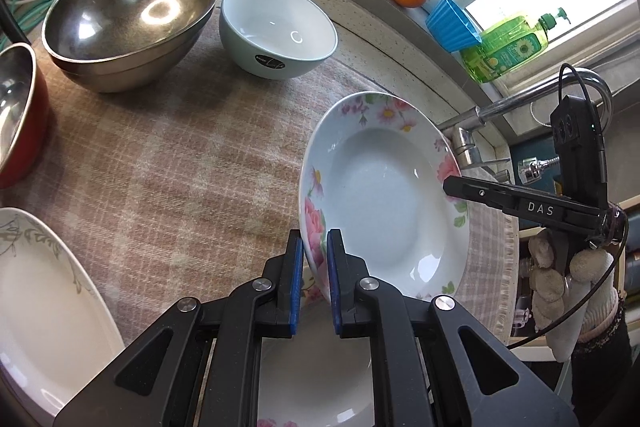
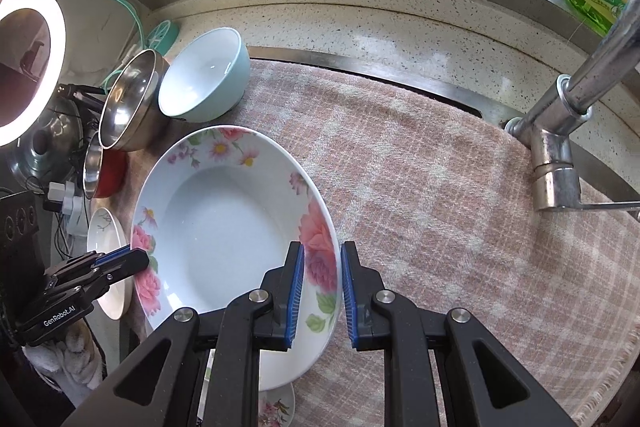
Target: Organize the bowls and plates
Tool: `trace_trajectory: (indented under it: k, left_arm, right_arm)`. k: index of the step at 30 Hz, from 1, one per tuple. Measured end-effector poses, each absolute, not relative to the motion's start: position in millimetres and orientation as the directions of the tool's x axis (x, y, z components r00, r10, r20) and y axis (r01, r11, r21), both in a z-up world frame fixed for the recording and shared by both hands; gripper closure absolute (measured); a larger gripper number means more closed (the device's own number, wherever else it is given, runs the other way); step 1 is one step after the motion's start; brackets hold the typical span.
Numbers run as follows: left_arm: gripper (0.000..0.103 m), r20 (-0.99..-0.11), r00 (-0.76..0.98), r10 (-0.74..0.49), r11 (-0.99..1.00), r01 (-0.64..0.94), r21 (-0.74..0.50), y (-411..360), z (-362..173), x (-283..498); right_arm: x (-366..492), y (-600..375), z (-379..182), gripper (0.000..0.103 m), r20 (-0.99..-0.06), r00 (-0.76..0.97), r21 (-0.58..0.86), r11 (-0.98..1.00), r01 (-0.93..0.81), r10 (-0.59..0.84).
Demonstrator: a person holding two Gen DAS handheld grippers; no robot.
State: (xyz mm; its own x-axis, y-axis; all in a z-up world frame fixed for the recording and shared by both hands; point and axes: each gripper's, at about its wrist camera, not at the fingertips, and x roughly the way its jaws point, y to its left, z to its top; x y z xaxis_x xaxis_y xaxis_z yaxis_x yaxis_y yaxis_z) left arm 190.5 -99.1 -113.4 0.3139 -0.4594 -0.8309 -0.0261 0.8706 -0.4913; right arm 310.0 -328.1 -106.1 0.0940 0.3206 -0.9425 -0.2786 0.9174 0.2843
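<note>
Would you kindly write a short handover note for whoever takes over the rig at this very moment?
Left tongs: shut on the floral plate, on its near rim.
Right tongs: shut on the same plate's opposite rim; it is tilted above the checked cloth.
Another floral plate lies beneath it.
A white plate lies at the left.
Steel bowl, pale blue bowl and red-sided bowl stand apart at the back.
Done: plate lifted.
Left: set it down, gather plates and bowls.
</note>
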Motion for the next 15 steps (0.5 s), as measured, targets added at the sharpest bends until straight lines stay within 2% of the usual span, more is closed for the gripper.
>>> trace_trajectory:
  k: [15]
  left_arm:
    - [0.093,-0.831,0.291,-0.473,0.874,0.04,-0.483,-90,-108,170]
  right_arm:
    - [264,-329,-110,0.086,-0.936,0.11,0.307,0.929,-0.208,0.334]
